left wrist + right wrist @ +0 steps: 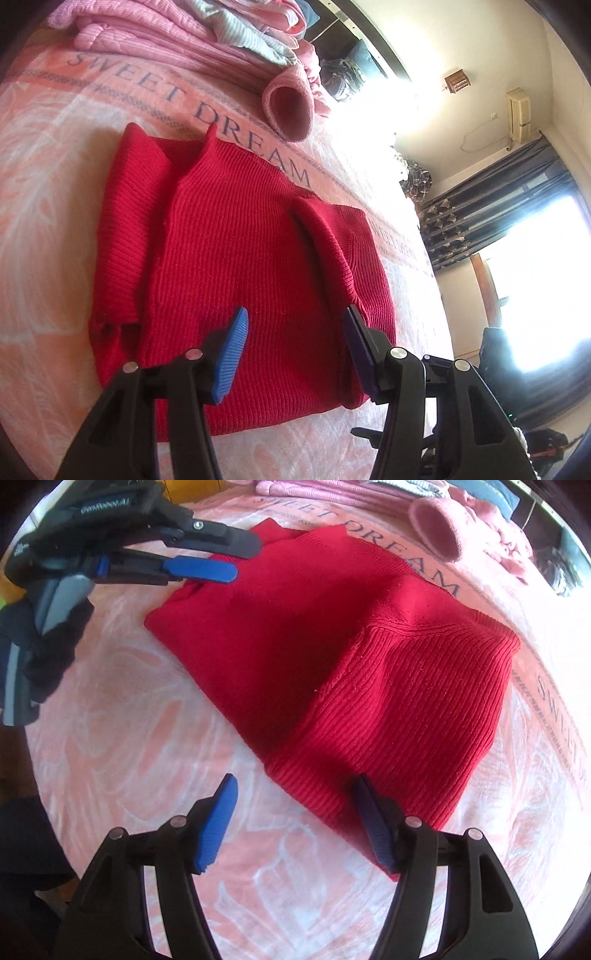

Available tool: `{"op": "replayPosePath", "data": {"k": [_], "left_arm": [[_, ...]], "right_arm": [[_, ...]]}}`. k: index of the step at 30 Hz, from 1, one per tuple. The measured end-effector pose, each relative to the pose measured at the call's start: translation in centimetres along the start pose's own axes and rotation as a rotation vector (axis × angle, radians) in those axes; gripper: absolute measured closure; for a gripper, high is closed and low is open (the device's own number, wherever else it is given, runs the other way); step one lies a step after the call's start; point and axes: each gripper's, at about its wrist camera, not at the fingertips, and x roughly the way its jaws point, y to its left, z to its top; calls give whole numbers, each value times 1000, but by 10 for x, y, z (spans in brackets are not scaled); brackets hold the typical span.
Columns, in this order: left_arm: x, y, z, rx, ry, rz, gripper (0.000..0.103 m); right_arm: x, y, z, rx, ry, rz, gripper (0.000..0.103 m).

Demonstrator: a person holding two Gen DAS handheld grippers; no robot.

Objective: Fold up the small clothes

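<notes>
The red ribbed knit sweater (332, 657) lay sleeves-folded on the pink patterned bed cover (129, 720). The right hand-held gripper (295, 823) hovered wide open and empty at its near hem corner. The left hand-held gripper (295, 350), likewise open and empty, faced the opposite end. Open bed lay alongside.

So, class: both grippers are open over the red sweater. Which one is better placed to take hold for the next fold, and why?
Probably the right gripper: its open jaws straddle the red sweater's near ribbed edge. The left gripper hovers over flat cloth, no edge between its jaws.
</notes>
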Motion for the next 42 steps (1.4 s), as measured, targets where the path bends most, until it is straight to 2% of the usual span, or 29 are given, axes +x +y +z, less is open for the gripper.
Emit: {"op": "replayPosePath", "data": {"k": [2, 3, 5, 7, 8, 12, 15, 17, 21, 27, 34, 35, 37, 40, 42], "left_arm": [[2, 0, -1, -9, 6, -3, 49], [4, 1, -1, -12, 9, -4, 49], [5, 2, -2, -17, 15, -7, 49], [9, 2, -2, -27, 23, -19, 49], [11, 2, -2, -37, 27, -29, 49], [26, 5, -4, -129, 60, -133, 46], [47, 5, -5, -243, 94, -283, 45], [67, 3, -5, -298, 128, -345, 41], [103, -7, -4, -353, 168, -377, 40], [133, -19, 17, -396, 129, -445, 39], [159, -20, 46, -402, 118, -459, 40], [162, -20, 48, -399, 118, -452, 41], [169, -23, 53, -366, 115, -417, 62], [172, -25, 55, -323, 104, -388, 77], [167, -26, 55, -290, 91, -381, 83]], "right_arm": [[8, -5, 2, 21, 1, 13, 45], [12, -8, 3, 34, 1, 13, 55], [14, -19, 6, 70, -10, 49, 65], [11, -35, 5, 128, -31, 129, 90], [9, -43, 4, 167, -40, 174, 96], [-2, -81, -2, 335, -98, 397, 96], [-16, -102, -9, 416, -154, 524, 96], [-25, -109, -12, 431, -183, 543, 96], [-44, -118, -12, 433, -234, 580, 96], [-62, -117, -14, 400, -278, 602, 96], [-65, -115, -15, 363, -292, 607, 96], [-64, -115, -16, 360, -291, 606, 96], [-64, -115, -20, 360, -288, 611, 96], [-60, -111, -21, 356, -281, 613, 96], [-59, -107, -23, 352, -275, 613, 96]]}}
